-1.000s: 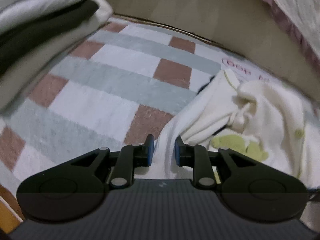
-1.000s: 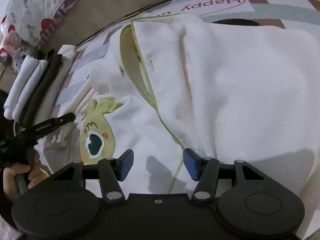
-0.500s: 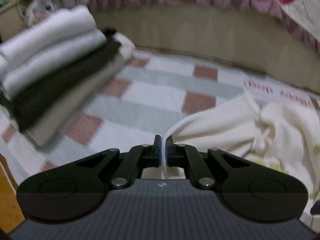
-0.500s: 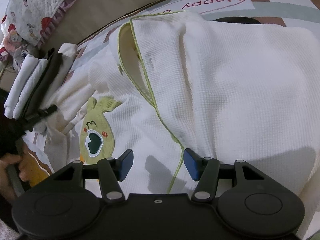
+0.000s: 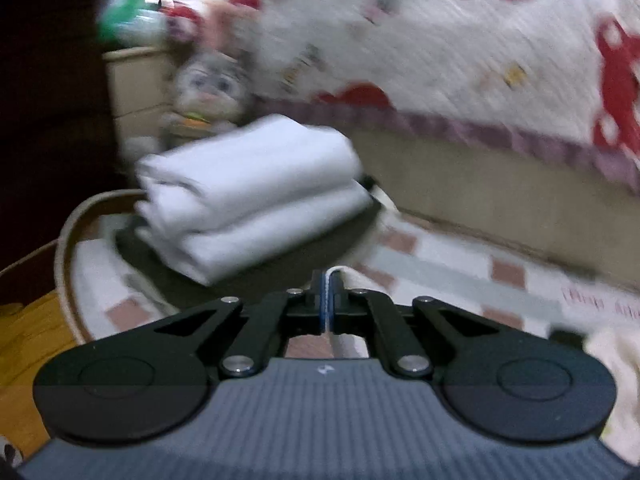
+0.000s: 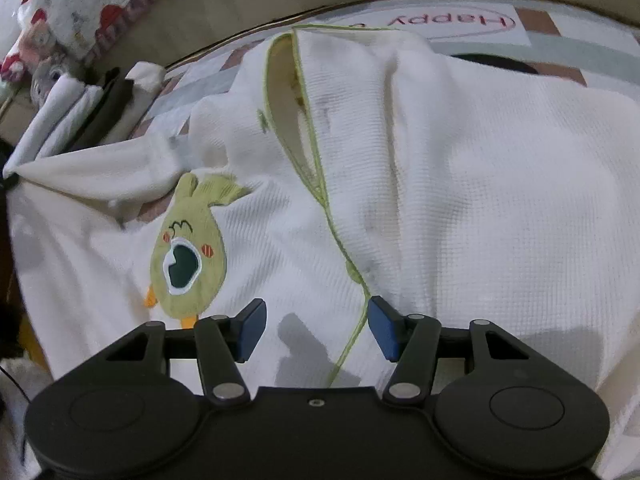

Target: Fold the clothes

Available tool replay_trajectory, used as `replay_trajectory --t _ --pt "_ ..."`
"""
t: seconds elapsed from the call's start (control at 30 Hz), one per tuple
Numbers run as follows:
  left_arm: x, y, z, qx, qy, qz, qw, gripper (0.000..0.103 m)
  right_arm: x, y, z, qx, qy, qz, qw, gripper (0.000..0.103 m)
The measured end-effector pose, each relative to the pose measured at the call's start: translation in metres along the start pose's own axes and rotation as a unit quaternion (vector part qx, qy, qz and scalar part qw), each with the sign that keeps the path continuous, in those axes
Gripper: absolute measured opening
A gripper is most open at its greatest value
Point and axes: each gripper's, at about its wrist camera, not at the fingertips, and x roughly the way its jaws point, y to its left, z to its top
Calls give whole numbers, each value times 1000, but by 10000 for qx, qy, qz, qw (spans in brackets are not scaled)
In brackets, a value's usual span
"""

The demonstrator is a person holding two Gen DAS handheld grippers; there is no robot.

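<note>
A stack of folded clothes (image 5: 248, 196), two white pieces on a dark one, is seen ahead and slightly left of the left gripper (image 5: 327, 304), so part of the task is judged done. The cream waffle-knit baby garment (image 6: 460, 184) with green piping and a green duck patch (image 6: 186, 248) is not yet folded: it is spread over the checked mat (image 5: 440, 276), directly ahead of the right gripper (image 6: 316, 328). Its sleeve (image 6: 92, 172) is stretched out to the far left of that gripper, toward the stack.

The left gripper's pads are pressed together on a thin strip of cream fabric, taken to be the sleeve's cuff. The right gripper's jaws are spread wide and empty, poised just over the garment's front near the piping line. The sleeve fold is judged to be in hand; the body folds are left.

Beyond the stack a plush toy (image 5: 212, 80) and a quilted blanket with red prints (image 5: 460, 40) are seen, blurred. The stack lies close to the stretched sleeve and could be brushed. A dark object (image 6: 496, 65) lies partly under the garment's far edge; what it is cannot be told.
</note>
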Motion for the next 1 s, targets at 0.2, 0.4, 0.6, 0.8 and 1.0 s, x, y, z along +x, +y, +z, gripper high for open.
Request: replay_trajectory --t 0.2,0.4,0.6,0.8,1.0 --pt "-31 31 -2 -56 -930 1167 9888 0 -3 8 -13 -333 167 -91 9993 65" --pt "2 82 9 -642 277 917 9933 0 -5 18 -24 -633 452 -117 9969 68" --pt "19 46 -24 -459 1267 178 9907 3 -8 23 -28 -758 891 -21 9931 68" --pt "7 -58 -62 -54 2132 -1601 9638 7 -108 -45 -14 376 -410 -191 9983 69" --pt "-34 -196 -95 640 2467 -3211 9121 32 -162 -194 -31 2809 -1125 -589 9513 74"
